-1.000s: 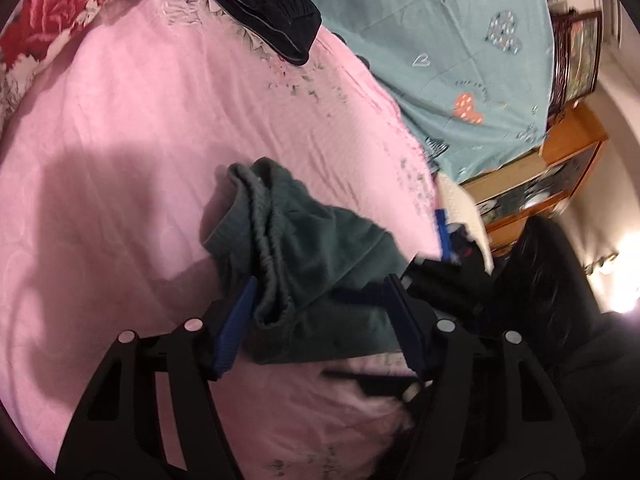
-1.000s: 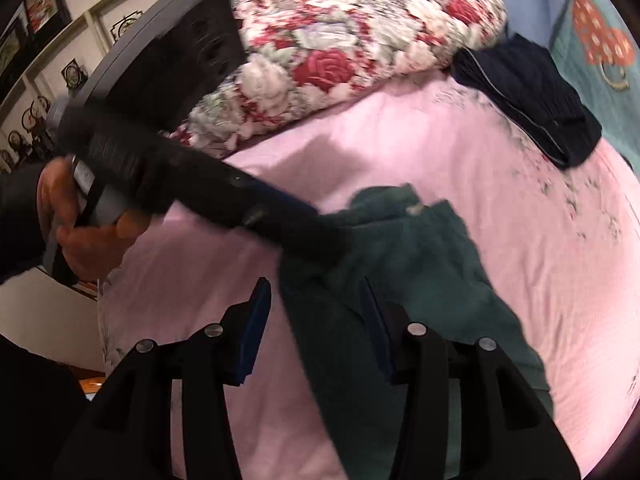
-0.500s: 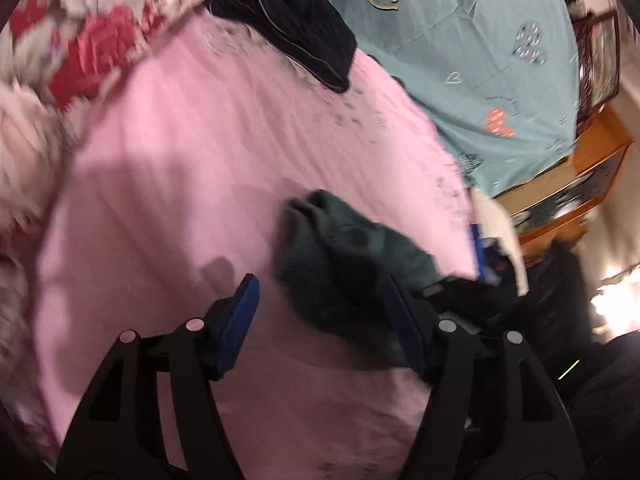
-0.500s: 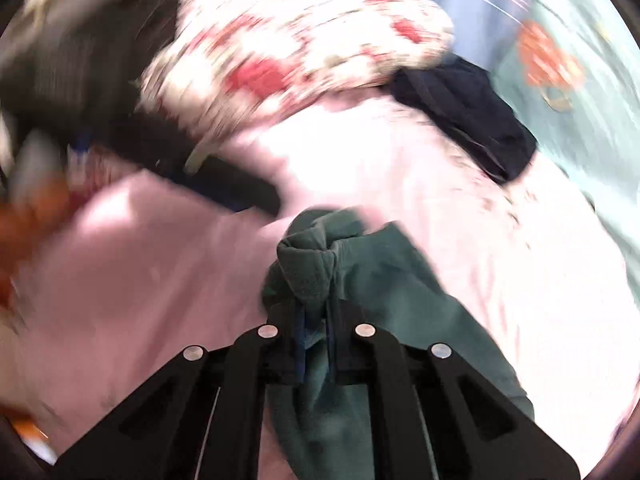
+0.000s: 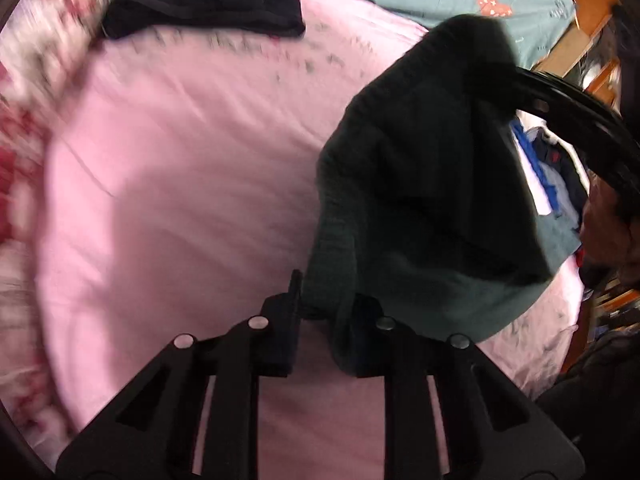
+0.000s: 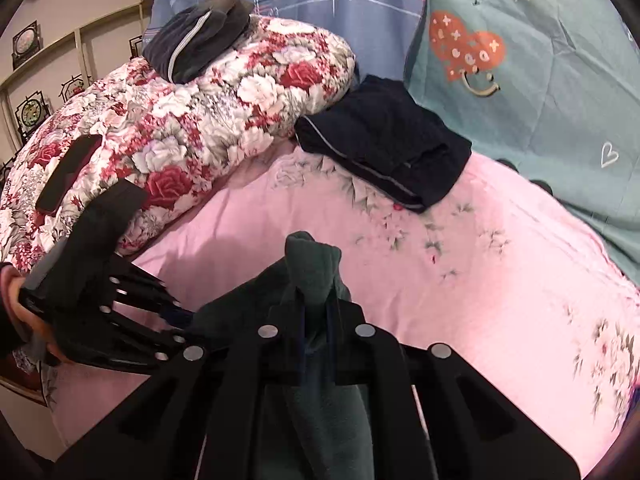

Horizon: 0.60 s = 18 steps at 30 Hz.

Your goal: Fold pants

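Left wrist view shows my left gripper [image 5: 320, 314] clenched on one edge of the green pants [image 5: 424, 184]; the cloth is pinched between the two fingers and rises toward two o'clock, where it hangs lifted above the pink sheet [image 5: 180, 168] and seems to be held at its upper corner by my right gripper [image 5: 516, 92], whose black frame enters from three o'clock. This picture is blurred at the left rim, so I cannot read details there. At twelve o'clock lies one dark navy garment [image 5: 208, 4], already folded, I think. Right wrist view shows the right gripper [image 6: 316, 320] also shut on the pants [image 6: 316, 272]: a bunched tip of green cloth stands out beyond the fingers at twelve o'clock, and the rest falls down toward six o'clock. The left gripper [image 6: 176, 320] is at nine o'clock, touching the same cloth. I judge that the step in hand is lifting the pants by two points, to shake or spread them before any fold is made. The next move calls for pulling the two grips apart until the edge is straight, then laying the cloth flat on the sheet. Counted here: one pair of green pants, one navy garment [image 6: 384, 140] at one o'clock, one grey garment [image 6: 200, 36] on one floral quilt [image 6: 192, 120], one teal blanket [image 6: 520, 80].
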Motion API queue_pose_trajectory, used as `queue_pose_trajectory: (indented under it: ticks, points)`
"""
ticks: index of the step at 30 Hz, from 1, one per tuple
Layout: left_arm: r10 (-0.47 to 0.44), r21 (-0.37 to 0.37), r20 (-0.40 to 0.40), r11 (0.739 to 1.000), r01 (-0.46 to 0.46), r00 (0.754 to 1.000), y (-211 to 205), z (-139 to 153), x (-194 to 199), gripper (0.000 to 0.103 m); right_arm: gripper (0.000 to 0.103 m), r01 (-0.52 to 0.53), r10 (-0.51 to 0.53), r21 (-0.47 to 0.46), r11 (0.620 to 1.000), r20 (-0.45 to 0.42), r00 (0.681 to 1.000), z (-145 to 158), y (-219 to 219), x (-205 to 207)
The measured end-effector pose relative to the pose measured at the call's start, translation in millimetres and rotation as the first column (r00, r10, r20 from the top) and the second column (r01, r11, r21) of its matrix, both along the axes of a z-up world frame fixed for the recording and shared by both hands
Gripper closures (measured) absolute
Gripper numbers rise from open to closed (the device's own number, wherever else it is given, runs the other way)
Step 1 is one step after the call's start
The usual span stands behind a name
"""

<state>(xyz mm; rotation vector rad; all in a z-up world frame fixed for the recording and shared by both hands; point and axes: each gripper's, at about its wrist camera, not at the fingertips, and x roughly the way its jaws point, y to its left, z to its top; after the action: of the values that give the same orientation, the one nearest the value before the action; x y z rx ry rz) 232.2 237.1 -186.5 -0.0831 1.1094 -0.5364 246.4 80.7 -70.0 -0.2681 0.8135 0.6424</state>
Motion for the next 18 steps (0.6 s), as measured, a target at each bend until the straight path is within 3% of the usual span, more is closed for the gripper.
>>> queue_pose_trajectory:
  ticks: [4, 6, 8, 9, 12, 13, 15, 18]
  points:
    - [0.023, 0.042, 0.030, 0.999, -0.025, 0.999, 4, 23, -24, 0.084, 0.095, -0.040, 0.040, 0.000, 0.999, 0.034, 0.999, 2, 12, -8]
    - [0.058, 0.116, 0.022, 0.991, -0.061, 0.998, 5, 13, -33, 0.071, 0.095, -0.072, 0.072, 0.003, 0.997, 0.025, 0.997, -3, 23, -14]
    - [0.135, 0.189, 0.004, 0.973, -0.133, 0.991, 13, -2, -35, 0.047, 0.095, -0.116, 0.115, 0.008, 0.993, 0.008, 0.993, -12, 37, -25]
    - [0.175, 0.183, -0.015, 0.968, -0.170, 0.984, 22, -9, -37, 0.045, 0.095, -0.137, 0.138, 0.010, 0.990, -0.002, 0.990, -16, 43, -31]
    - [0.287, 0.025, -0.097, 0.958, -0.286, 0.953, 56, -14, -48, 0.039, 0.095, -0.211, 0.211, -0.004, 0.977, -0.028, 0.977, -33, 62, -54]
    - [0.309, 0.006, -0.100, 0.951, -0.310, 0.946, 62, -11, -52, 0.034, 0.095, -0.241, 0.240, -0.023, 0.970, -0.038, 0.970, -43, 69, -64]
    - [0.355, 0.036, -0.070, 0.935, -0.354, 0.932, 71, -4, -59, 0.034, 0.095, -0.267, 0.264, -0.033, 0.963, -0.063, 0.962, -57, 77, -73]
    - [0.388, 0.059, -0.041, 0.921, -0.385, 0.921, 81, 6, -65, 0.034, 0.073, -0.302, 0.293, -0.073, 0.951, -0.106, 0.950, -83, 93, -88]
